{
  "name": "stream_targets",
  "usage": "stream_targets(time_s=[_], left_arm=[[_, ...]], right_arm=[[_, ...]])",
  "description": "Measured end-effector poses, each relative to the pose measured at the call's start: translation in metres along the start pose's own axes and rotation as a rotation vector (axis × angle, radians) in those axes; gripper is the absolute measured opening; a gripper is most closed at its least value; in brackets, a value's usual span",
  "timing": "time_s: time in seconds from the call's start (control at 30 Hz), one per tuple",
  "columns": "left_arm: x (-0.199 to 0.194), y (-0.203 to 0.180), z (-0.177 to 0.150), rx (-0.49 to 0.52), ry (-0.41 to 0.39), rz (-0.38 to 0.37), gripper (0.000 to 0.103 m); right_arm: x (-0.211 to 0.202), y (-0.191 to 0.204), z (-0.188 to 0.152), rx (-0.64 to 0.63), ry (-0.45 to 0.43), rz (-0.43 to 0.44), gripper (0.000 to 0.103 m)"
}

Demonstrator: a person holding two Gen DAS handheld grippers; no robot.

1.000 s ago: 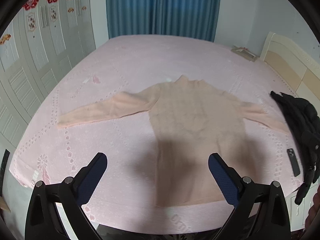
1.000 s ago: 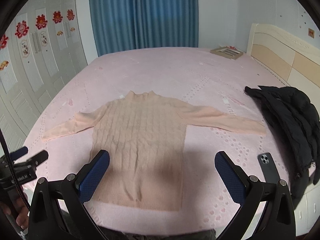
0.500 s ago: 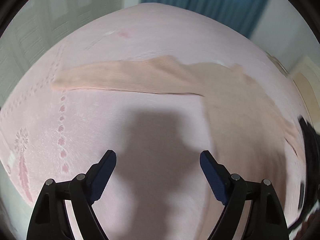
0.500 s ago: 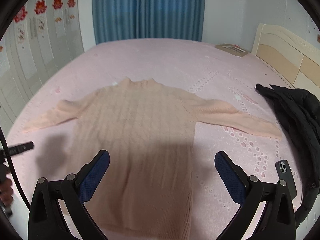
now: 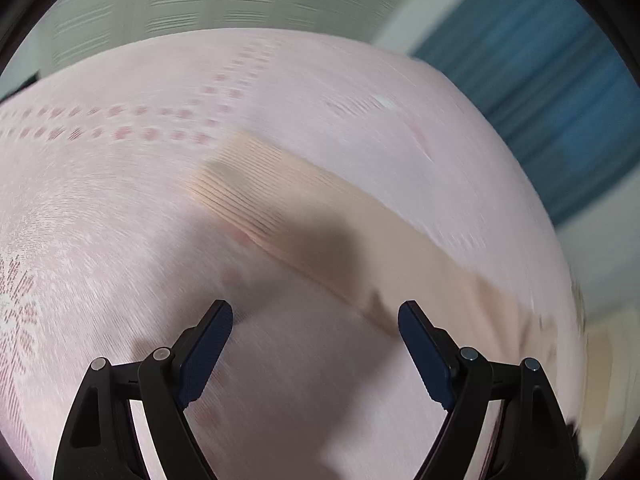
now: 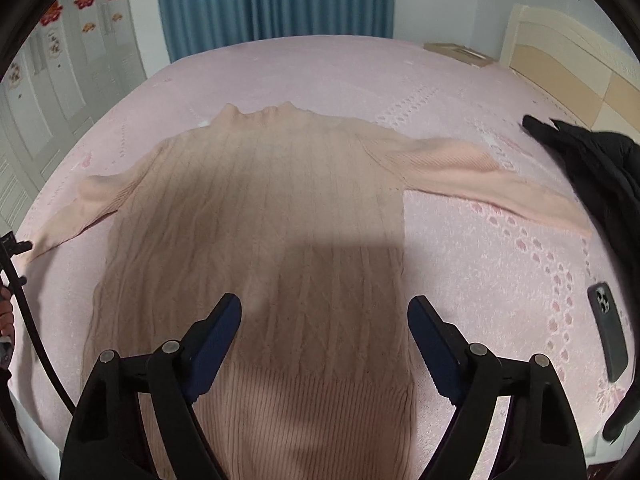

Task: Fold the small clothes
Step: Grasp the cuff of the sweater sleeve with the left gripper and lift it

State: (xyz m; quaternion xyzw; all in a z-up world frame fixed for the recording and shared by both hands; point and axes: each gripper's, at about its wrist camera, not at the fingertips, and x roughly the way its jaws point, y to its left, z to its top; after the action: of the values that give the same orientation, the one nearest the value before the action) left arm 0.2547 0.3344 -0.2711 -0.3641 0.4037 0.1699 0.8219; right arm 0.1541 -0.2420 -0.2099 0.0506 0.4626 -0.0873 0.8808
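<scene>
At nine o'clock in the right wrist view, the tip of the left gripper (image 6: 16, 247) pokes in at the frame edge, right by the cuff of the sweater's (image 6: 256, 216) left-hand sleeve; whether they touch cannot be told. The left wrist view is blurred: the left gripper (image 5: 316, 322) has its jaws spread apart with nothing between them, above the pink bedspread (image 5: 120, 216), and that sleeve (image 5: 320, 224) runs from the centre toward four o'clock.

The peach cable-knit sweater lies flat and face up on the bedspread (image 6: 480, 272), collar toward twelve o'clock, hem toward six, sleeves spread toward nine and three. The right gripper (image 6: 325, 320) hangs over the lower body of the sweater, jaws wide and holding nothing.

Toward three o'clock, a black jacket (image 6: 592, 160) lies beside the cuff of the right-hand sleeve. A dark phone (image 6: 610, 330) lies at four o'clock on the bedspread, apart from the sweater. Blue curtains (image 6: 276, 0) hang at twelve o'clock.
</scene>
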Motion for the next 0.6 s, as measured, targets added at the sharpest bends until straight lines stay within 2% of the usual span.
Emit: stream_targets(time_s=[0.1, 0.17, 0.23, 0.27, 0.33, 0.4, 0.5, 0.6], left_arm=[[0.007, 0.003, 0.013, 0.007, -0.041, -0.005, 0.078], [0.012, 0.001, 0.019, 0.018, -0.061, 0.029, 0.067], [0.019, 0.002, 0.028, 0.002, -0.078, 0.077, 0.044], [0.02, 0.002, 0.031, -0.007, -0.089, 0.1, 0.038], [0.021, 0.0, 0.04, -0.001, -0.09, 0.128, 0.011], [0.022, -0.005, 0.045, 0.057, -0.086, 0.132, 0.01], [0.005, -0.03, 0.044, 0.164, -0.129, 0.169, 0.01], [-0.02, -0.059, 0.045, 0.214, -0.171, 0.136, 0.01]], right_arm=[[0.008, -0.006, -0.002, 0.041, 0.027, -0.001, 0.084], [0.011, -0.009, -0.003, 0.049, 0.038, -0.011, 0.084], [0.012, -0.01, -0.003, 0.046, 0.038, -0.021, 0.084], [0.012, -0.011, -0.003, 0.044, 0.039, -0.026, 0.084], [0.01, -0.013, -0.002, 0.044, 0.036, -0.032, 0.084], [0.009, -0.017, -0.001, 0.049, 0.031, -0.031, 0.084], [0.004, -0.023, 0.0, 0.055, 0.022, -0.027, 0.084], [-0.003, -0.028, 0.001, 0.064, 0.004, -0.017, 0.084]])
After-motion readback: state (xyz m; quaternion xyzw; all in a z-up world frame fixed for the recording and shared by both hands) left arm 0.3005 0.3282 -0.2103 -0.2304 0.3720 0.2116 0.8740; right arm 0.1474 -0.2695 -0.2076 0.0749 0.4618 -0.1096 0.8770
